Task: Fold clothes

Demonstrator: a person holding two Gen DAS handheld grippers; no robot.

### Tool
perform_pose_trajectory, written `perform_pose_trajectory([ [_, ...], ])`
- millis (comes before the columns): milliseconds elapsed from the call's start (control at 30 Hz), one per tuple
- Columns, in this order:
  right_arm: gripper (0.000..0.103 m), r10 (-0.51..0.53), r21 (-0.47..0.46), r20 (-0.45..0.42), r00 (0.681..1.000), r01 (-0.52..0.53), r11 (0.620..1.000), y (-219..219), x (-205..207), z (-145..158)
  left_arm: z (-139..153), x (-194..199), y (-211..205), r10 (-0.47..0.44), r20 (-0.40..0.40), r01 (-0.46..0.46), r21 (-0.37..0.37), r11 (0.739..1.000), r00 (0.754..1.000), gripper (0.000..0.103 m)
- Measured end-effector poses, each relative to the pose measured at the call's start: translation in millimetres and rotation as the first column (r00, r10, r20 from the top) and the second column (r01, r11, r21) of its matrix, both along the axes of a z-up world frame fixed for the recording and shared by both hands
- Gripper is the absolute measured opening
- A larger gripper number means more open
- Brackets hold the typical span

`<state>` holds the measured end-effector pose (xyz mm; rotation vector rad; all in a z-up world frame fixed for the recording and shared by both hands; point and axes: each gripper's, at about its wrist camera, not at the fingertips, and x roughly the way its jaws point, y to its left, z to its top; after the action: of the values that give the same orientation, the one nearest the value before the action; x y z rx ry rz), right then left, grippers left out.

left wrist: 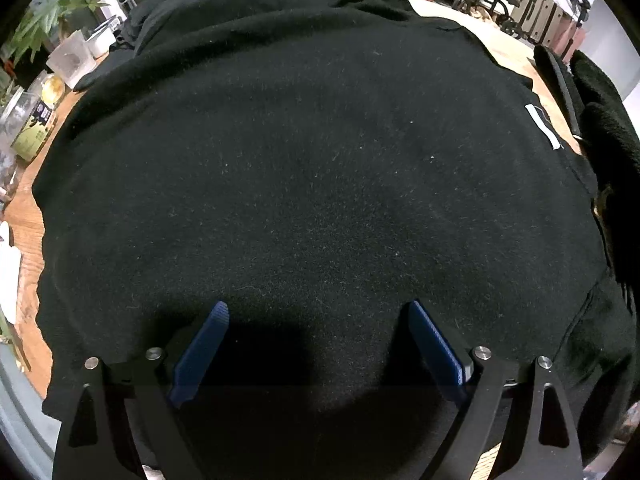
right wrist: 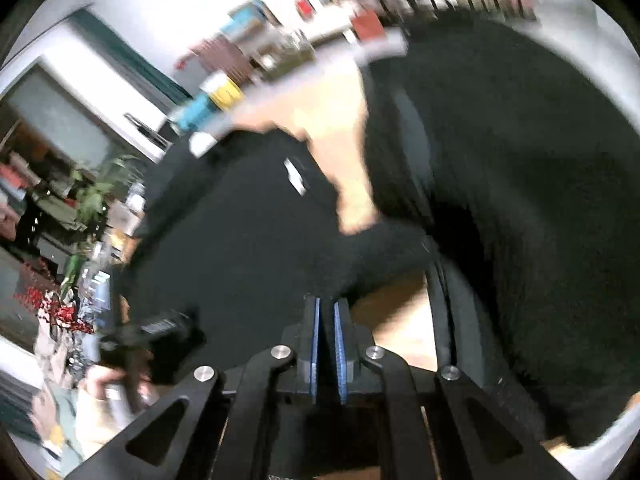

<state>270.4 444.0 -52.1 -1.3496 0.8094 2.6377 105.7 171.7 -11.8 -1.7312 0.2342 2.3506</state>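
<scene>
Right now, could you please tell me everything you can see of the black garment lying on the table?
The black garment is a soft, fleecy knit flecked with lint, spread wide and mostly flat over the wooden table. A small white tag sits near its right edge. The right gripper is shut on a fold of it; the left gripper hangs open above it.
</scene>
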Motion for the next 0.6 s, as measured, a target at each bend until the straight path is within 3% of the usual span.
perform_pose_trajectory([
  [67, 0.008, 0.078, 0.039, -0.074, 0.994, -0.076, 0.996, -24, -15, 37, 8, 4, -9, -0.005, 0.029, 0.004, 0.015, 1.000, 1.000, 0.089],
  [100, 0.008, 0.125, 0.056, -0.098, 0.987, -0.119, 0.991, -39, -28, 50, 13, 3, 4, 0.001, 0.050, -0.002, 0.027, 1.000, 0.999, 0.082],
  [200, 0.008, 0.260, 0.103, -0.145, 0.955, -0.246, 0.964, -90, -61, 79, 49, 25, -17, 0.023, 0.036, -0.028, 0.162, 0.986, 0.999, 0.080],
  [300, 0.010, 0.376, 0.122, -0.155, 0.914, -0.360, 0.925, -152, -110, 81, 86, 50, -53, 0.098, -0.014, -0.092, 0.231, 0.969, 0.995, 0.080],
  [333, 0.016, 0.408, 0.122, -0.158, 0.899, -0.392, 0.912, -170, -119, 79, 90, 65, -70, 0.130, -0.021, -0.121, 0.240, 0.963, 0.991, 0.080],
  [367, 0.025, 0.439, 0.122, -0.160, 0.884, -0.424, 0.897, -187, -127, 76, 94, 83, -89, 0.163, -0.025, -0.152, 0.249, 0.957, 0.986, 0.080],
  [400, 0.046, 0.466, 0.122, -0.159, 0.870, -0.451, 0.884, -204, -134, 73, 92, 97, -96, 0.190, -0.023, -0.179, 0.252, 0.951, 0.981, 0.080],
  [433, 0.051, 0.467, 0.118, -0.144, 0.872, -0.454, 0.883, -215, -134, 70, 89, 110, -100, 0.216, -0.019, -0.204, 0.254, 0.945, 0.976, 0.080],
  [600, 0.052, 0.452, 0.096, -0.086, 0.888, -0.444, 0.891, -209, -117, 40, 73, 136, -147, 0.244, 0.007, -0.238, 0.243, 0.940, 0.970, 0.080],
])
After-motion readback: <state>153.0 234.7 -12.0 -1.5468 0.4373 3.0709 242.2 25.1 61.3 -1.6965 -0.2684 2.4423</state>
